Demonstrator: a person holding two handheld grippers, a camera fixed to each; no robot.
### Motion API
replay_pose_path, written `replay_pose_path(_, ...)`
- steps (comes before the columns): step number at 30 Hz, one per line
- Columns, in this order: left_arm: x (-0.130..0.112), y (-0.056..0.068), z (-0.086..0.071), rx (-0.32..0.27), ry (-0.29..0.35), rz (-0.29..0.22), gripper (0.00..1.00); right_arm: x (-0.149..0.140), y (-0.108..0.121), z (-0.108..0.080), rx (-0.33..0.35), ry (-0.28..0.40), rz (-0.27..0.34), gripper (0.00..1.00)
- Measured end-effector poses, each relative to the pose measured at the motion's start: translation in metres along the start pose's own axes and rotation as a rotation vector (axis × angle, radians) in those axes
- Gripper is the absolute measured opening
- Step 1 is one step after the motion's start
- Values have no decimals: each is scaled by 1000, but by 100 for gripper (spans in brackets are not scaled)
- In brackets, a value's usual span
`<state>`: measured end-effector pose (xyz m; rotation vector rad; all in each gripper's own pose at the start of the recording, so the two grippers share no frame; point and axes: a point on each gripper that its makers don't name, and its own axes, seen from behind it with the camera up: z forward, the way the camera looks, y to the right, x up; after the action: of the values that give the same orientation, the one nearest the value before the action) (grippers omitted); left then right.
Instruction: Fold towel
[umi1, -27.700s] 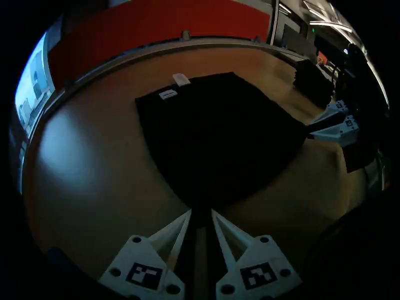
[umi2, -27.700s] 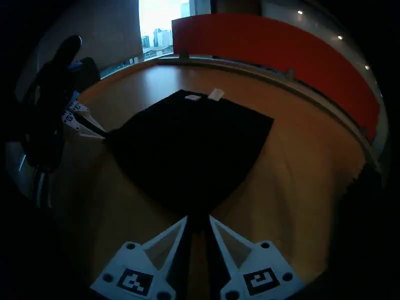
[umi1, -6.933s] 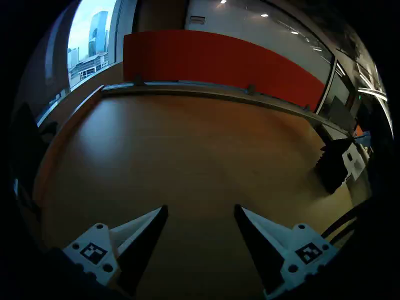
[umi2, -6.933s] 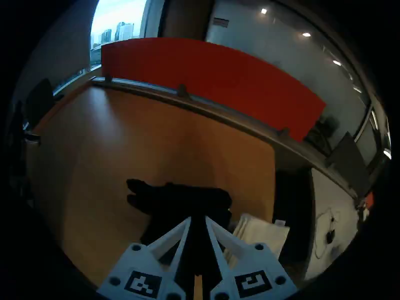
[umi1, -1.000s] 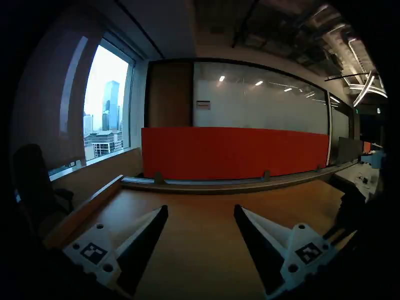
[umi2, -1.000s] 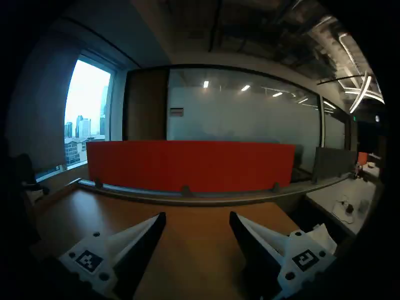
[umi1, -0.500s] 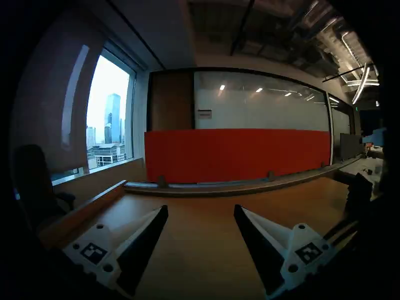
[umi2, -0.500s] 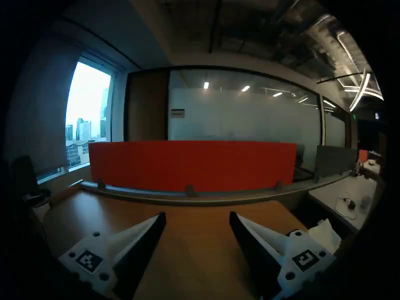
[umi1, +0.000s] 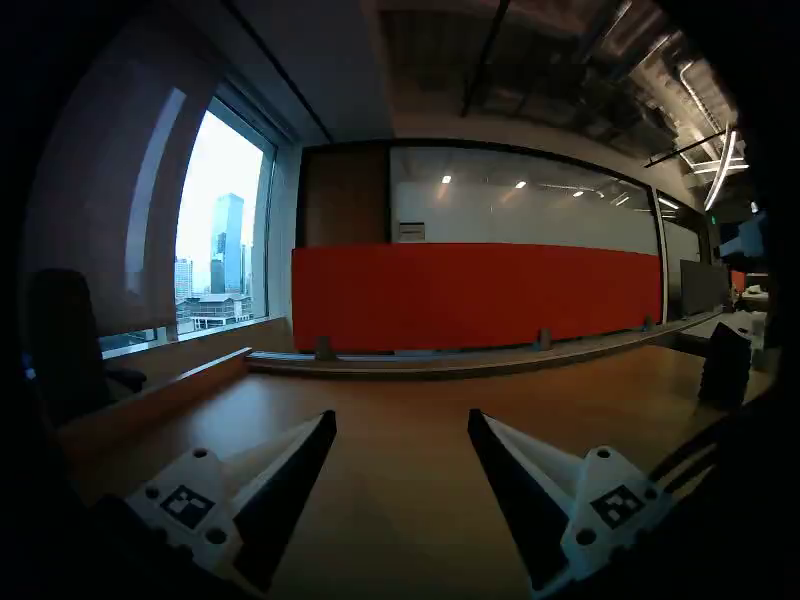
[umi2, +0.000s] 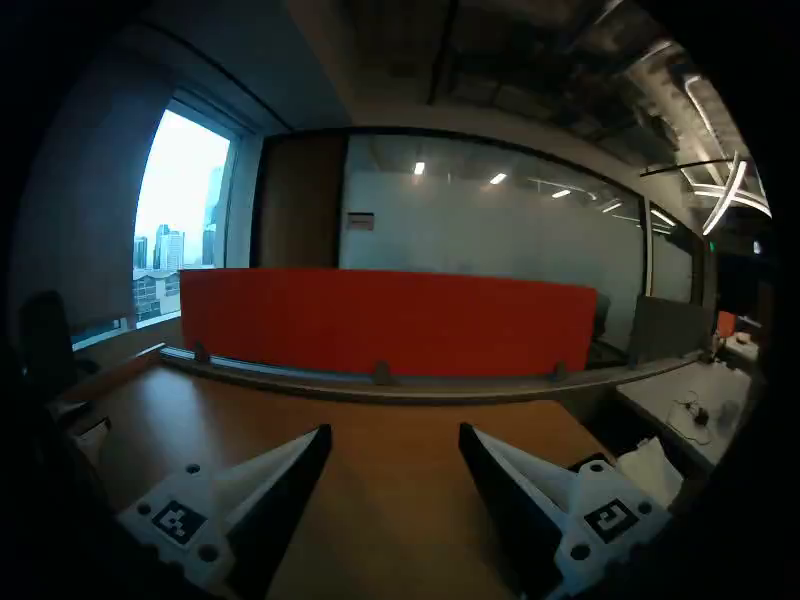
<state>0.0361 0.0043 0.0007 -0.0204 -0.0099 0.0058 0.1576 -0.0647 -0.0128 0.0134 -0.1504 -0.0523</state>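
Seemingly between jobs, two pairs of tongs are held level over a long wooden surface (umi1: 400, 420) in a dim office; a glass wall (umi1: 520, 215) spans the far side of the room, a bright window (umi1: 215, 260) on the left looks out on city towers, and a red partition (umi1: 470, 295) runs along the surface's far edge. The left tongs (umi1: 401, 414) stand spread wide with nothing between the fingers, only wood beyond them; the right tongs (umi2: 393, 428) are just as widely parted and grip nothing. A dark bundle (umi1: 725, 365) sits at the far right of the surface in the left gripper view; it may be the towel, already folded and set aside, though it is too dark and small to tell. A crumpled white item (umi2: 648, 468) lies low at the right in the right gripper view, well apart from the fingers. Judged from this, no fold is in hand; either the work is finished, or a fresh cloth must first be laid out and taken up by its corners.
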Motion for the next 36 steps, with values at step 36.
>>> replay_pose_path(36,-36,2,-2,0,11,-5,98,-19,-6,7,24,-4,39,98)
